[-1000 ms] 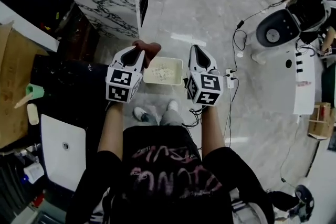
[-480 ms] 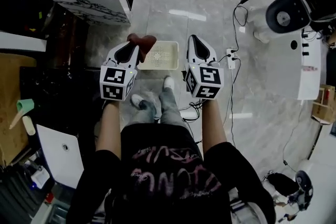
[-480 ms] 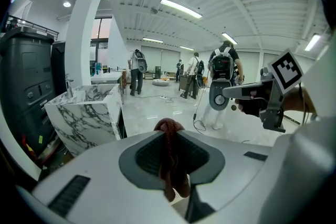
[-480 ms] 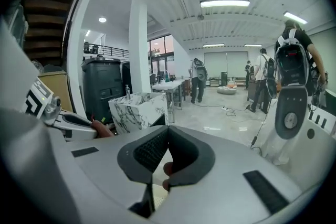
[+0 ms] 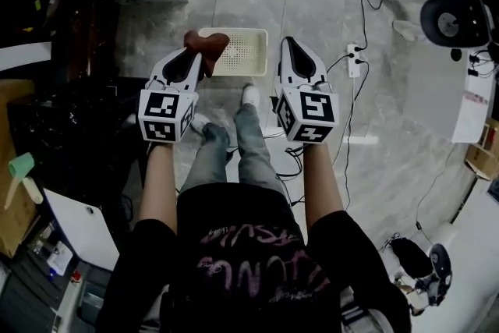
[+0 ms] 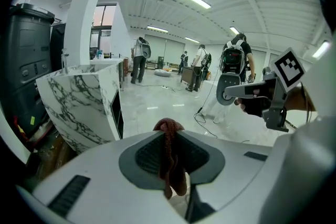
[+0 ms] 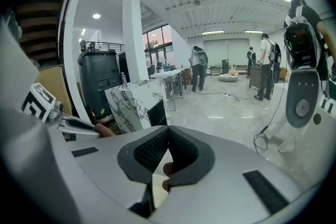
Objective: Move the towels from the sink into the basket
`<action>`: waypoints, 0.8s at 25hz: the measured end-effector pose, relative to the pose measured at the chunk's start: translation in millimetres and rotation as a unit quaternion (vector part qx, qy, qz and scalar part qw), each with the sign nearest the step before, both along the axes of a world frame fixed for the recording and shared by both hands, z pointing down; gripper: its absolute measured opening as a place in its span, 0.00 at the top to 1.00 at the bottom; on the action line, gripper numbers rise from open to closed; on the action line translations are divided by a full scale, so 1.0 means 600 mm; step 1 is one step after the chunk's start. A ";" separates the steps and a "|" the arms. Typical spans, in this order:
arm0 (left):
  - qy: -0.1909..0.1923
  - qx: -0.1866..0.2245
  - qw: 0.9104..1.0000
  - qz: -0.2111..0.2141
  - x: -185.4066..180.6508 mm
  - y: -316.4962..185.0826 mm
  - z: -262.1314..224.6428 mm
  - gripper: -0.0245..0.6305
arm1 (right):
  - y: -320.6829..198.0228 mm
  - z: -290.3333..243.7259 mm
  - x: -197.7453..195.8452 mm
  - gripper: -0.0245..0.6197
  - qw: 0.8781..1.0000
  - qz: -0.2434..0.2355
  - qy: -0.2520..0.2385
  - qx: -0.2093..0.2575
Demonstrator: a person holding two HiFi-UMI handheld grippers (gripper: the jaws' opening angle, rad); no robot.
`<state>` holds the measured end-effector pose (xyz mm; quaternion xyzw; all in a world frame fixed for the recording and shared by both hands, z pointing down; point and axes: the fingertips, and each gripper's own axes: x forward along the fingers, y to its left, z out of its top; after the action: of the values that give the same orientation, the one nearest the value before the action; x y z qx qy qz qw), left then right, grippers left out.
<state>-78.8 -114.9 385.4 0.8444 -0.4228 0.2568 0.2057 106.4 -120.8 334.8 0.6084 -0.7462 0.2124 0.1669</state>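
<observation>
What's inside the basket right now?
Only a bare perforated bottom shows inside the basket. Its left edge is covered by the red towel clamped in the left gripper.

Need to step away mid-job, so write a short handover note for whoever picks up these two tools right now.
Left tool: shut on a red-brown towel, which hangs at the basket's left edge and is not yet in.
Right tool: shut, nothing in it, at the basket's right side.
Basket: the part in view holds no towel.
Done: one towel brought to the basket.
Left: release it inside, then check the sink, which is out of view, for more towels.
</observation>
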 end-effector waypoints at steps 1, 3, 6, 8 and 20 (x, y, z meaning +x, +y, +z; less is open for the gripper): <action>-0.002 -0.006 1.000 0.000 0.003 -0.003 0.020 0.85 | -0.003 0.017 0.006 0.94 1.000 0.003 -0.005 -0.005; -0.005 -0.019 1.000 0.000 0.010 -0.006 0.057 0.85 | -0.007 0.050 0.018 0.94 1.000 0.010 -0.014 -0.014; -0.005 -0.035 0.999 -0.002 0.016 -0.008 0.109 0.85 | -0.012 0.098 0.034 0.94 0.999 0.016 -0.018 -0.022; -0.006 -0.043 0.999 -0.005 0.019 -0.010 0.144 0.85 | -0.014 0.135 0.039 0.94 0.999 0.016 -0.021 -0.029; -0.012 -0.101 0.995 -0.019 0.039 0.011 0.418 0.85 | 0.006 0.370 0.074 0.94 0.997 -0.007 -0.003 -0.076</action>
<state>-55.7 -108.2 636.2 0.8079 -0.4133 0.3043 0.2895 150.6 -117.2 556.7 0.5879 -0.7330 0.2688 0.2118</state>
